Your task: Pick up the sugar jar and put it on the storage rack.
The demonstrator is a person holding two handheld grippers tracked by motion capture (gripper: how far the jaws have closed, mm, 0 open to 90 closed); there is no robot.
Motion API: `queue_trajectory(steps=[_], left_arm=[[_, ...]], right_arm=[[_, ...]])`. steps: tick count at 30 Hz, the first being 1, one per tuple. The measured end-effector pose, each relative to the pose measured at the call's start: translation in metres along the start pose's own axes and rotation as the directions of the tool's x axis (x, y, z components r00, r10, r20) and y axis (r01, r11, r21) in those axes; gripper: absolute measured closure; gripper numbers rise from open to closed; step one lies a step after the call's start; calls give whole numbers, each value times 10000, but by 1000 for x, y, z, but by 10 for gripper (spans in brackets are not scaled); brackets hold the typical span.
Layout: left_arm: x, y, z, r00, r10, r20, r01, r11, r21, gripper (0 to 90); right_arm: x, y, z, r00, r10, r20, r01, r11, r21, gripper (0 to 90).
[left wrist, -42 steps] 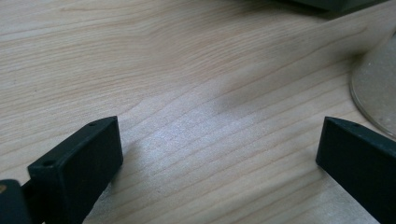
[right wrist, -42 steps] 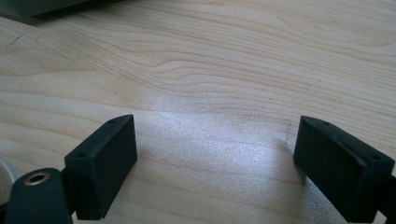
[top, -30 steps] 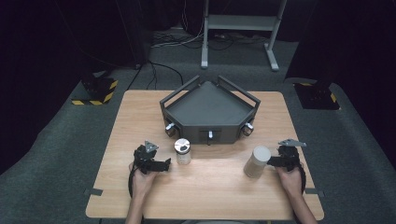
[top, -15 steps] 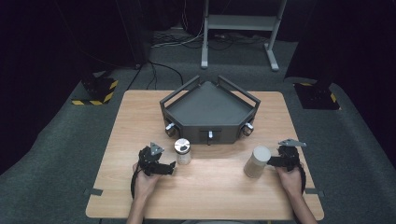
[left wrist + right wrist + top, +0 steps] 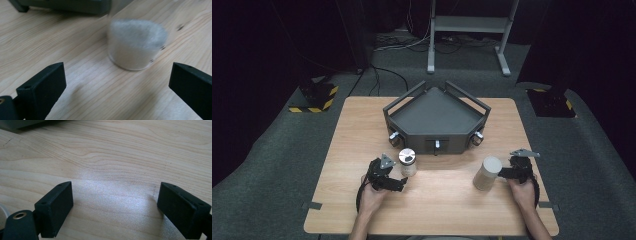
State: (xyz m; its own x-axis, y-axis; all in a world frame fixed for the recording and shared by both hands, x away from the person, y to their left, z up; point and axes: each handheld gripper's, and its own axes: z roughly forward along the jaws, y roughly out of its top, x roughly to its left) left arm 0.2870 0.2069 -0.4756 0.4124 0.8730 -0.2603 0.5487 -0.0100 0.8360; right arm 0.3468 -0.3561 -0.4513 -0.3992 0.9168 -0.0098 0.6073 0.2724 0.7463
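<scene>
Overhead view; two close tabletop (image 5: 442, 200) views

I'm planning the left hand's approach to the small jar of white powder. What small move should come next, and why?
Probably ease the left gripper forward so its jaws straddle the jar, then close. In the left gripper view the jaws stand wide open with only bare table between them, and the jar sits just ahead, a little right of centre, so a slight shift that way would centre it.
</scene>
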Motion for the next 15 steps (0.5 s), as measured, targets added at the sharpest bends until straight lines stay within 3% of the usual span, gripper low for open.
queue_trajectory(steps=[5,15], left_arm=[[-2,2,8,9995,-59,317,58,10000,33,15],[-8,4,19,9992,-34,392,35,10000,-24,28]], right_arm=[[0,0,0,10000,6,1,-6,10000,4,126],[0,0,0,10000,8,0,-8,10000,6,126]])
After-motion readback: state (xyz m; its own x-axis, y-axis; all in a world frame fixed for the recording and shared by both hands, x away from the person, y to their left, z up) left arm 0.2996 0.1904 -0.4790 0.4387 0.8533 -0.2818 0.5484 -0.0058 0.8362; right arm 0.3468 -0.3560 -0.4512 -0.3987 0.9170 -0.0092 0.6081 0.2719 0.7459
